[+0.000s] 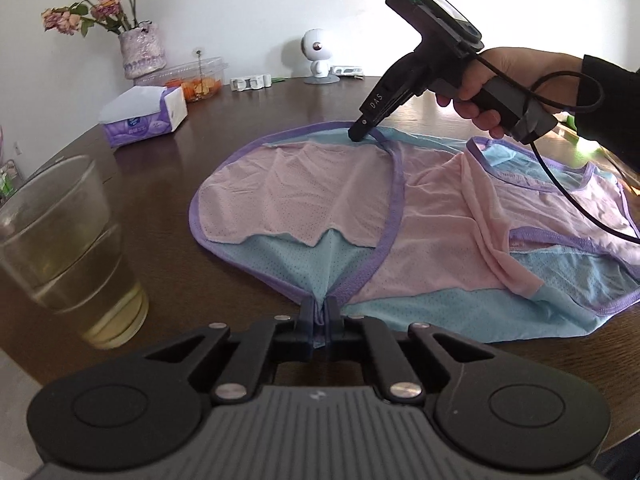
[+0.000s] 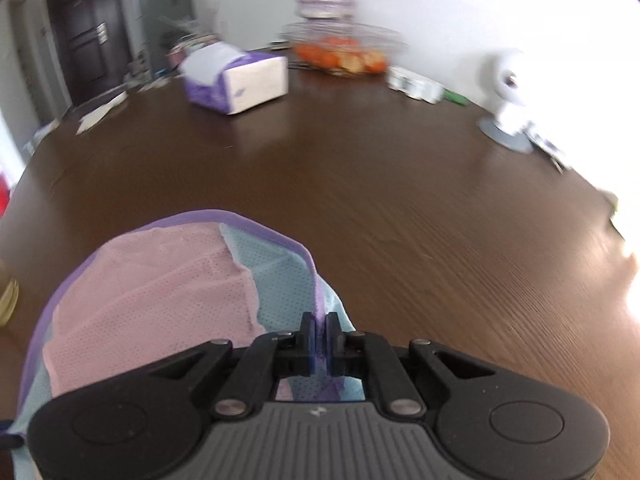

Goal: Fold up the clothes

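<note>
A pink and light-blue mesh garment [image 1: 304, 192] with purple trim lies spread on the dark wooden table [image 1: 168, 216]. My left gripper [image 1: 320, 312] is shut on its near edge, pinching blue fabric and purple trim between the fingers. My right gripper [image 1: 360, 132], held by a hand in a dark sleeve, presses on the garment's far edge. In the right wrist view the right gripper [image 2: 319, 330] is shut on the purple trim of the garment [image 2: 160, 284], which bunches beneath it.
A glass of yellowish liquid [image 1: 68, 248] stands close at the left. A tissue pack [image 1: 144, 116], a vase of dried flowers [image 1: 142, 50], a clear box of orange food [image 1: 198, 80] and a small white figure [image 1: 316, 56] line the far side. A black cable [image 1: 568, 184] trails over the garment.
</note>
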The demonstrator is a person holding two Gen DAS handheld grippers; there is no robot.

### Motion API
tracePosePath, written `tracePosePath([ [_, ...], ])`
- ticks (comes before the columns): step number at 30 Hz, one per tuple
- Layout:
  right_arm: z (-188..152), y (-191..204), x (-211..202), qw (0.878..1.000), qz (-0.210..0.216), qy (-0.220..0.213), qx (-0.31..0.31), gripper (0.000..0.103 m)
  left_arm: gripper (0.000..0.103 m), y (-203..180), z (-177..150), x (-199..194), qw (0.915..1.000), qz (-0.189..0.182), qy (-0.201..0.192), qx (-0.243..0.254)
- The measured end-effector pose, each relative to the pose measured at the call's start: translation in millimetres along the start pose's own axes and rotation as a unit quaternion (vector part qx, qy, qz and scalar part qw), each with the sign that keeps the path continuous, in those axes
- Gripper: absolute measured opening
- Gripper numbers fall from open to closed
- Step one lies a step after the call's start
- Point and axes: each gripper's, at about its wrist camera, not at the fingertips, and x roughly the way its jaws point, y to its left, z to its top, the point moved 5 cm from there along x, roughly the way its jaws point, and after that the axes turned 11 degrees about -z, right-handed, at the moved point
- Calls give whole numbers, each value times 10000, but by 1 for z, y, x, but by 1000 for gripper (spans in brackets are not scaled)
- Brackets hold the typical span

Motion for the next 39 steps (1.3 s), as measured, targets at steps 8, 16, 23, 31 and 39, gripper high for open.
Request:
tracePosePath([
  [8,-48,0,-115,9976,-391,-488,290,41,64,5,5,-22,9929,-850,-403,735],
  [16,-190,101,-205,9953,151,-365,882,36,66,10,0,-3,9703,-1705,112,1710],
  [23,-235,106,-209,9897,-301,-487,1314,4,28,22,0,-6,9640,-1840,408,1875],
  [31,-240,109,-231,9874,-418,-936,1203,27,49,22,1,-22,9563,-2077,113,2055],
  [39,-244,124,-219,9901,-762,-1005,621,10,7,17,-3,-7,9513,-2228,316,2109],
])
